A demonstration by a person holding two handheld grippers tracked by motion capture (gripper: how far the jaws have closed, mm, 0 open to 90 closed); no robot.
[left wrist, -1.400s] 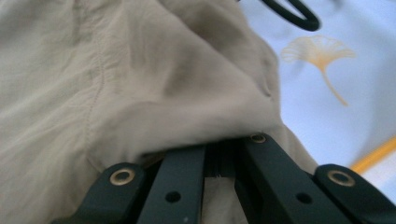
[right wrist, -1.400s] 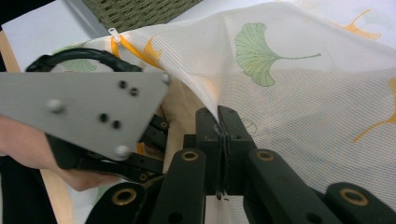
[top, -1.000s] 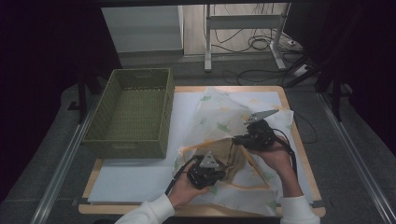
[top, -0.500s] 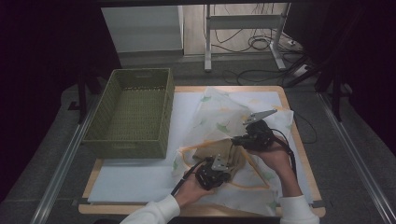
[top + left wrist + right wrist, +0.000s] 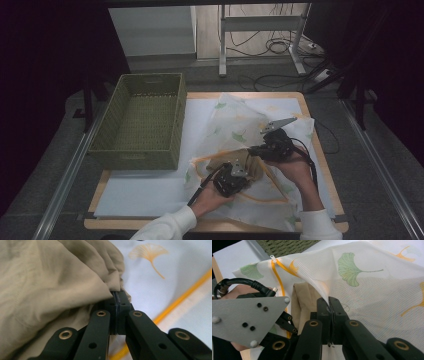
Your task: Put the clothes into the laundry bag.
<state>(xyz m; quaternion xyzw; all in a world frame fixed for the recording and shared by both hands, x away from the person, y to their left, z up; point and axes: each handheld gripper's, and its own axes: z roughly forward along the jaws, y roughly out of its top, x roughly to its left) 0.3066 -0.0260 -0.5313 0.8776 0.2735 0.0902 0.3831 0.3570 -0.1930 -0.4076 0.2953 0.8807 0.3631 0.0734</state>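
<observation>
Two grippers share the work at the table's near right: the right gripper (image 5: 329, 305), jaws clamped on the mesh laundry bag (image 5: 372, 285), lifts its mouth open; the left gripper (image 5: 117, 296), jaws pinching the beige cloth (image 5: 50, 282), feeds it inside.

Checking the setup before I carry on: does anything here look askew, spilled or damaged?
Nothing damaged or spilled. The white mesh bag with ginkgo-leaf print lies rumpled, held open by the right gripper, while the left gripper pinches a beige cloth at its opening.
</observation>
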